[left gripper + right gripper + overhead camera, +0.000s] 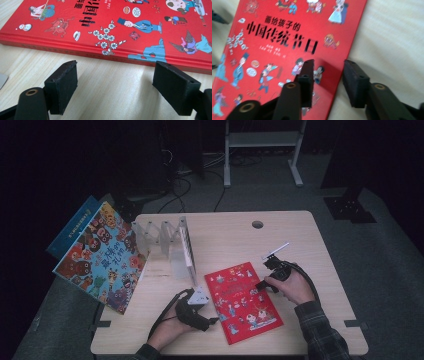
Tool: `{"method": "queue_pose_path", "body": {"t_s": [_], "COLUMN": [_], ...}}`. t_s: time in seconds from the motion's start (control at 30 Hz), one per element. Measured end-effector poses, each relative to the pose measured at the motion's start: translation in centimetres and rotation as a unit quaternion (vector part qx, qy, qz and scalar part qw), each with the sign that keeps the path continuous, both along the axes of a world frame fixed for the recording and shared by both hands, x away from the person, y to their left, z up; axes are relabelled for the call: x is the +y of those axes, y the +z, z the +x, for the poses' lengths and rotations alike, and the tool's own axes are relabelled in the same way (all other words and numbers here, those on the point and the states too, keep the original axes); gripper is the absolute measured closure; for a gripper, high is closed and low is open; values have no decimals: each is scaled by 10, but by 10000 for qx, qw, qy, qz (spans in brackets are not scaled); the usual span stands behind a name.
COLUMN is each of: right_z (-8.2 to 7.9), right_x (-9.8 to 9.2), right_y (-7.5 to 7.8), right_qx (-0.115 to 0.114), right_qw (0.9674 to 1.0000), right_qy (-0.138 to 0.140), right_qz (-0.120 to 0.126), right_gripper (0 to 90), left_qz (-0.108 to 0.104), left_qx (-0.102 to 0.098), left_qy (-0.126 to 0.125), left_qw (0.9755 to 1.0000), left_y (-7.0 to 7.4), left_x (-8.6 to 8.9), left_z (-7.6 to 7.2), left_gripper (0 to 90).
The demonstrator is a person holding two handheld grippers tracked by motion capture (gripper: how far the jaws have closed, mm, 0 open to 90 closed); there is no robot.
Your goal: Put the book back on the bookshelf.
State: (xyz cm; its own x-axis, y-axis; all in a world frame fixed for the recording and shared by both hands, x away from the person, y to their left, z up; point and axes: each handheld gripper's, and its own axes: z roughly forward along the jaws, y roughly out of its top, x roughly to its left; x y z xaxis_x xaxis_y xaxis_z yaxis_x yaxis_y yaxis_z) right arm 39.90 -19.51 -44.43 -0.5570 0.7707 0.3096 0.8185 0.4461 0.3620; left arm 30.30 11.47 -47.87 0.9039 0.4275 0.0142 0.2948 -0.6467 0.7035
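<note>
A red picture book with black Chinese title lettering lies flat on the wooden table, near its front edge. My left gripper rests low on the table at the book's left side. In the left gripper view it is open, with bare wood between the jaws and the book's spine just beyond them. My right gripper is at the book's right edge. In the right gripper view it is open, one jaw over the red cover and the other over the table.
A clear folding book rack stands at the table's back left. A colourful picture book leans off the table's left edge, with a blue book behind it. A cable hole is near the far edge. A metal stand is on the floor beyond.
</note>
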Motion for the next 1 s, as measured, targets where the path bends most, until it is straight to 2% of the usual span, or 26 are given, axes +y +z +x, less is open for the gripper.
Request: {"method": "queue_pose_path", "body": {"t_s": [0.17, 0.3, 0.37, 0.53, 0.7, 0.73, 0.77, 0.8, 0.87, 1.0], "right_z": [-3, 0, 1, 1, 1, 1, 2, 2, 2, 2], "right_x": [0, -2, -1, 0, -5, -5, -6, -6, -6, -6], "right_y": [0, 0, 0, 3, 1, 1, -3, -5, -5, -5], "right_qx": [99, 225, 282, 286, 571, 571, 767, 816, 767, 739], "right_qw": [9998, 9997, 9996, 9996, 9983, 9983, 9970, 9966, 9970, 9972], "right_qy": [29, 2, 5, 15, 19, 19, 83, 119, 89, 108], "right_qz": [-142, -46, -75, -79, -78, -78, -77, -38, 30, 10], "right_gripper": [610, 609, 606, 633, 642, 642, 606, 613, 619, 620], "left_qz": [-74, -180, -192, -202, -197, -197, -199, -196, -195, -195], "left_qx": [-62, -95, -107, -99, -110, -110, -112, -113, -115, -114], "left_qy": [-41, -87, -119, -121, -126, -126, -127, -140, -146, -154], "left_qw": [9999, 9998, 9997, 9997, 9997, 9997, 9997, 9996, 9996, 9996], "left_y": [-2, -4, -4, -5, -5, -5, -5, -5, -5, -5], "left_x": [-2, -4, -3, -3, -3, -3, -3, -3, -3, -3], "left_z": [1, 0, 1, 1, 1, 1, 1, 1, 1, 1], "left_gripper": [172, 171, 170, 171, 171, 170, 170, 170, 170, 170]}}
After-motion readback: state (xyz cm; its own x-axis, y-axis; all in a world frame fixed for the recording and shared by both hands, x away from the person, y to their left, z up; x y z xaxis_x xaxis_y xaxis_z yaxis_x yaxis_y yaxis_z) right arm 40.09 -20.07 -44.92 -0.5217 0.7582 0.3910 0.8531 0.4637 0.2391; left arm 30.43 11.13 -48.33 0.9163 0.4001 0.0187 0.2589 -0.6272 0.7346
